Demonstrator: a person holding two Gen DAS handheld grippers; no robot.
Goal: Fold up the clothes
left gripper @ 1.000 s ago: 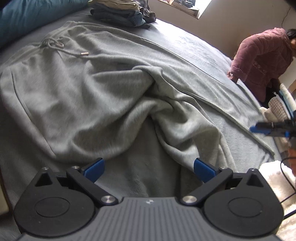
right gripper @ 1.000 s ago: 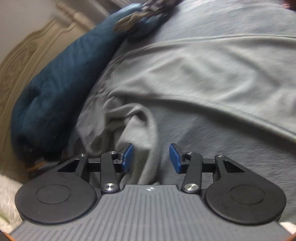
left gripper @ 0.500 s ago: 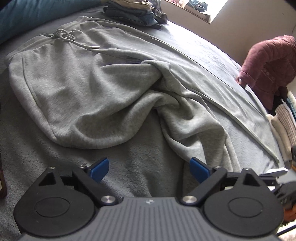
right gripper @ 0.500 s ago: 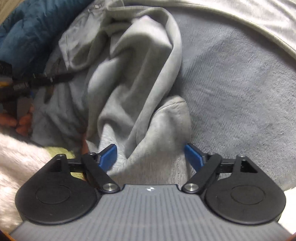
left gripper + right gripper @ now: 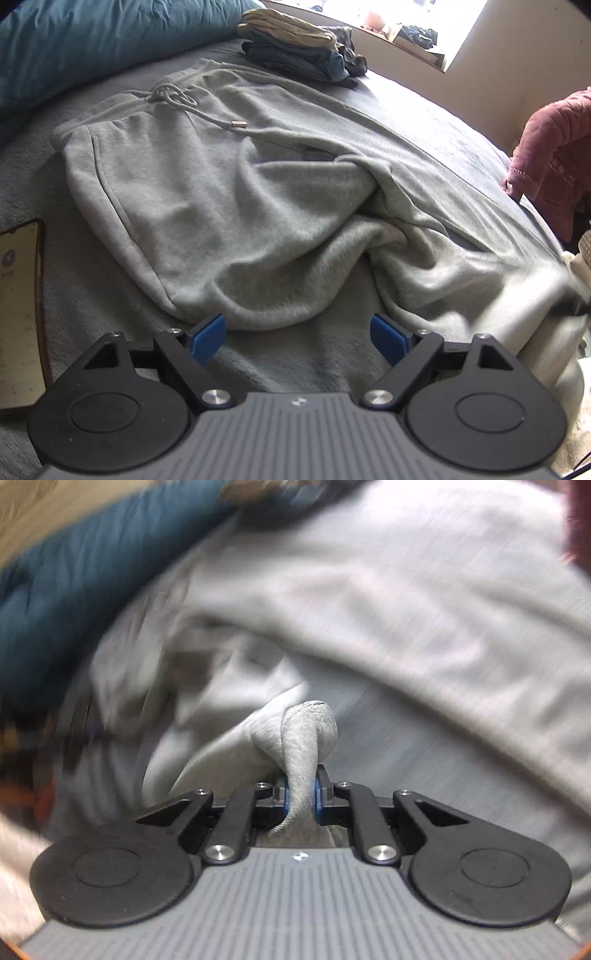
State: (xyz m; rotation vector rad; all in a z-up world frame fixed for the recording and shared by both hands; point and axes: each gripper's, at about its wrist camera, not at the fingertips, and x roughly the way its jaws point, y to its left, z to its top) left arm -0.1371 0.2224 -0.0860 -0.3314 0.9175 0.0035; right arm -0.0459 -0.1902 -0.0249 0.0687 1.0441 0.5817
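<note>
Grey sweatpants (image 5: 240,206) lie crumpled on a grey bed, waistband and drawstring (image 5: 173,98) toward the far left, one leg bunched in the middle. My left gripper (image 5: 299,334) is open and empty, just short of the near fold of the pants. My right gripper (image 5: 301,794) is shut on a bunched end of a grey pant leg (image 5: 306,731). That view is motion-blurred. In the left wrist view the lifted leg end shows blurred at the right edge (image 5: 532,306).
A teal pillow (image 5: 92,44) lies at the far left. A stack of folded clothes (image 5: 295,48) sits at the head of the bed. A phone (image 5: 18,306) lies at the left edge. A person in a maroon jacket (image 5: 554,158) is at the right.
My right gripper went from open over the pant leg end to shut on it and is moving with it. My left gripper has drawn back, showing more of the waistband.
</note>
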